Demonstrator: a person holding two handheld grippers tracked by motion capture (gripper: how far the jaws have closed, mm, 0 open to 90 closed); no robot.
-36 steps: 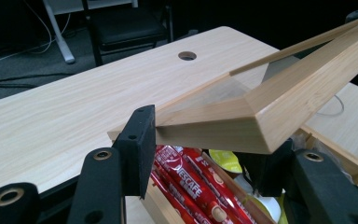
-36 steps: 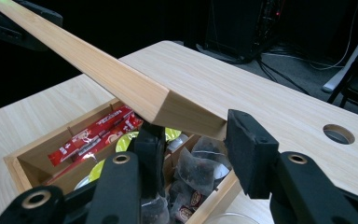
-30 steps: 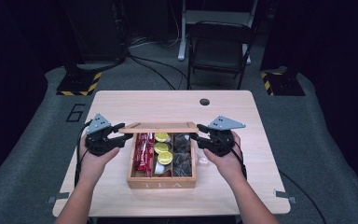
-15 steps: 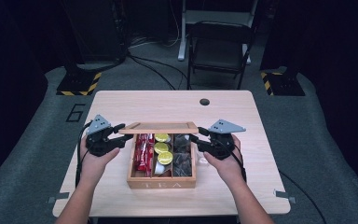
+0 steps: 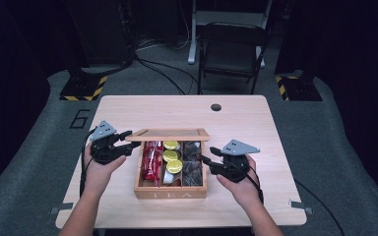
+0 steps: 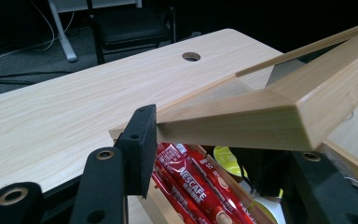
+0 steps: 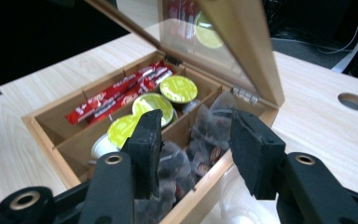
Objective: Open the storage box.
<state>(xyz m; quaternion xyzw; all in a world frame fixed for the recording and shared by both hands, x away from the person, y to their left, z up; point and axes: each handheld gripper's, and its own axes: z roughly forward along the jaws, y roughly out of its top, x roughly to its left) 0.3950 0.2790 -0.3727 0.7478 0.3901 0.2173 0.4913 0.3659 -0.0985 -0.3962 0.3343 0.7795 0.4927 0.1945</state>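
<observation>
Left gripper [image 5: 127, 141]: it is at the left end of the lid [image 5: 168, 134]. Its jaws sit on either side of the lid's wooden edge. I cannot tell if they pinch it or just stand close.
Lid: it is up and tilted, hinged at the back of the tea box [image 5: 171, 191]. It has a see-through window.
Tea box: it sits in the middle of the table [image 5: 256, 123], between the two hands.
Inside the box: red coffee sticks [image 5: 151, 158] on the left, yellow-topped pods [image 5: 172, 160] in the middle, dark tea bags [image 5: 193, 162] on the right.
Right gripper [image 5: 207, 163]: its jaws are wide apart and hold nothing. It is by the box's right side, pointing at the tea bags.
Step now: I think the left one keeps the lid up while the right one goes for a tea bag.
Next move: go down into the right part and close gently on one bag.
</observation>
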